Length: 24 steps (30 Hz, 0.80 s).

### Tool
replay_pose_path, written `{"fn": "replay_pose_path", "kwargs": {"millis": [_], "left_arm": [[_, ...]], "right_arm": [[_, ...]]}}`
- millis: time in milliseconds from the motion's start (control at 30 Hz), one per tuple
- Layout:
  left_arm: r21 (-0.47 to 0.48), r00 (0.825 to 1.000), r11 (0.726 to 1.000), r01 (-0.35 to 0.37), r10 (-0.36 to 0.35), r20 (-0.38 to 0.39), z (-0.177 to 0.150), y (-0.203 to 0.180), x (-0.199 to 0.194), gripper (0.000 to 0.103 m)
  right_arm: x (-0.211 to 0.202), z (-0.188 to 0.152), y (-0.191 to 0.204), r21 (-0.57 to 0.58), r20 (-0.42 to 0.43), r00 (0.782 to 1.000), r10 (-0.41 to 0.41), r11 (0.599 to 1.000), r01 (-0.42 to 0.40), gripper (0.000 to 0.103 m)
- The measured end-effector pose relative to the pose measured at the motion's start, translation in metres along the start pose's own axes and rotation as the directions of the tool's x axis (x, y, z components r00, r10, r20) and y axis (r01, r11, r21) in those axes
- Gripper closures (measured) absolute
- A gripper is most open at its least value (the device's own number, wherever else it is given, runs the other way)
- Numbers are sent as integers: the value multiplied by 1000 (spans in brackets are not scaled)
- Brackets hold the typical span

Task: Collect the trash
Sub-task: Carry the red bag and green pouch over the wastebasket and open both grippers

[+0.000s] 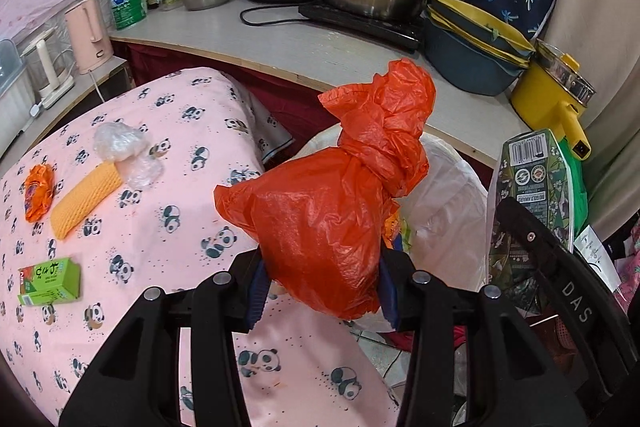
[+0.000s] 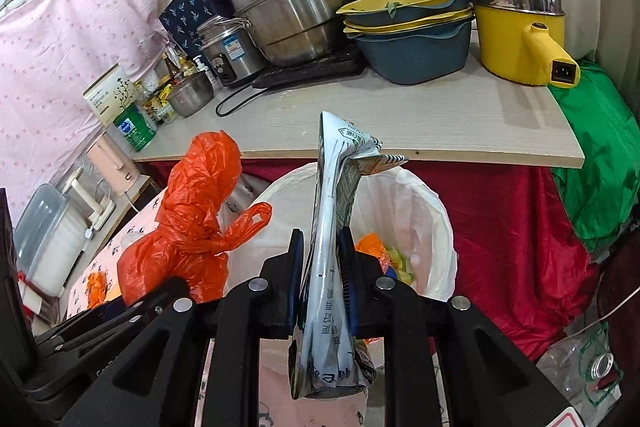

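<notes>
L gripper (image 1: 322, 291) clamps knotted orange bag (image 1: 320, 211), R gripper (image 2: 322, 279) pinches flattened carton (image 2: 334, 227), above white-lined bin (image 2: 424, 211) below counter edge (image 2: 360, 151).

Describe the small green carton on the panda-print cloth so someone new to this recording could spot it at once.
Start at the pink panda-print cloth in the left wrist view and follow it to its near left edge. The green carton lies flat there, nearer the camera than the yellow foam net and orange wrapper. It is the only boxy, green item on the cloth.
</notes>
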<state>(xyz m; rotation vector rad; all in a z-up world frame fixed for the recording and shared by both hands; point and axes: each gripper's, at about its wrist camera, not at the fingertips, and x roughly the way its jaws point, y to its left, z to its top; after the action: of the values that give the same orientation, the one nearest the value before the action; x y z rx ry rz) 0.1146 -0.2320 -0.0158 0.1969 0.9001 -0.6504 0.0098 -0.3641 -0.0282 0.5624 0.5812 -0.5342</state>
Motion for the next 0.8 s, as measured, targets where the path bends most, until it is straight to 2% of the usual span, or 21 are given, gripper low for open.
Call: {"fn": "replay_pose_path", "kwargs": {"millis": [200,300,367,500,800], "left_arm": [[0,1000,1000,9,-9,-7,2,-3,12,53],[9,1000,1000,-4,4,13,2,-4,12,44],[7,1000,1000,-19,19,21,2,-3,11,30],[-10,999,1000,-27,27,26,3,4,10,26],[-67,999,997,-34,36,32,2,26,1,26]], "right_arm": [[8,1,-2,1,-8,1000,-3,1000,3,86],[14,2,0,-2,-14,1000,0,1000,0,85],[17,4,1,-2,-7,1000,5,1000,-5,82],[19,8,6,2,6,1000,12,1000,-12,67],[8,6,21,-21,22,999,30,999,-29,60]]}}
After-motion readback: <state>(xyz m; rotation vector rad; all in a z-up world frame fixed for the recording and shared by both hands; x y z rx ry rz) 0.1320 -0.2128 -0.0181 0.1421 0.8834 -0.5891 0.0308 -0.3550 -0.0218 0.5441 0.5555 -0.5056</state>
